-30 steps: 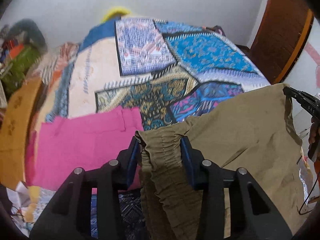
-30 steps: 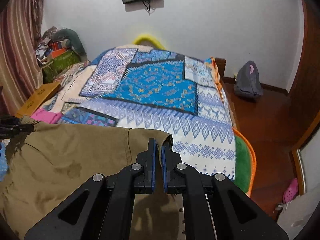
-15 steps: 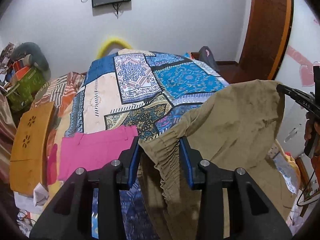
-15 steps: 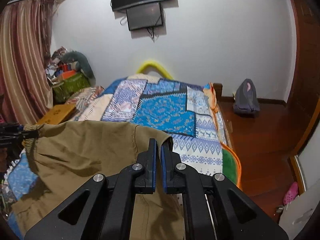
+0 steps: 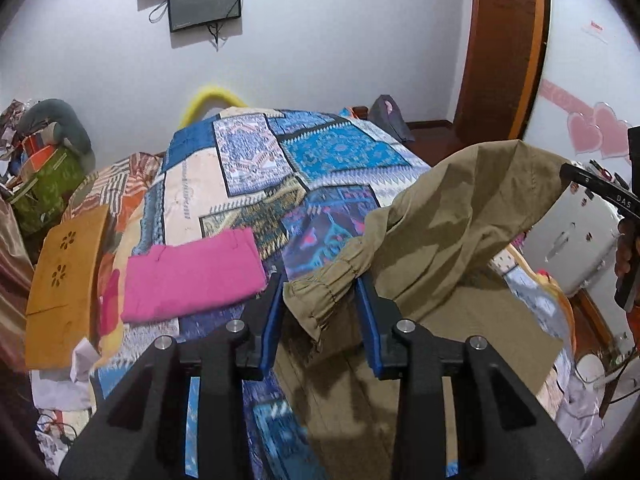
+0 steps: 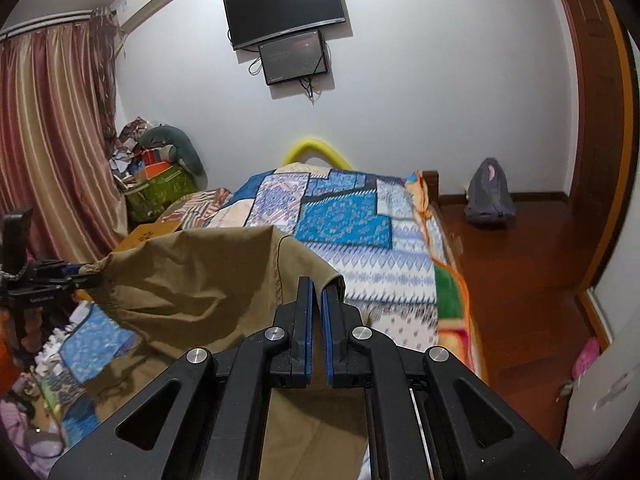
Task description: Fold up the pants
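Observation:
Olive-khaki pants point(image 5: 452, 240) hang in the air between both grippers above the near end of the bed. My left gripper point(image 5: 320, 292) is shut on the gathered elastic waistband at one corner. My right gripper point(image 6: 316, 292) is shut on the other waistband corner of the pants point(image 6: 192, 280). The fabric sags between them and the legs drape down out of sight. The right gripper shows at the right edge of the left wrist view point(image 5: 592, 184); the left gripper shows at the left edge of the right wrist view point(image 6: 60, 276).
A patchwork bedspread point(image 5: 320, 152) covers the bed. Folded pink pants point(image 5: 192, 276) lie on its near left. An orange wooden board point(image 5: 64, 280) leans at the left. Clutter point(image 6: 156, 168) is piled by the curtain. A grey bag point(image 6: 490, 196) sits on the wooden floor.
Both grippers have risen with the pants, lifting them higher off the bed. More of the wall and the screens comes into view.

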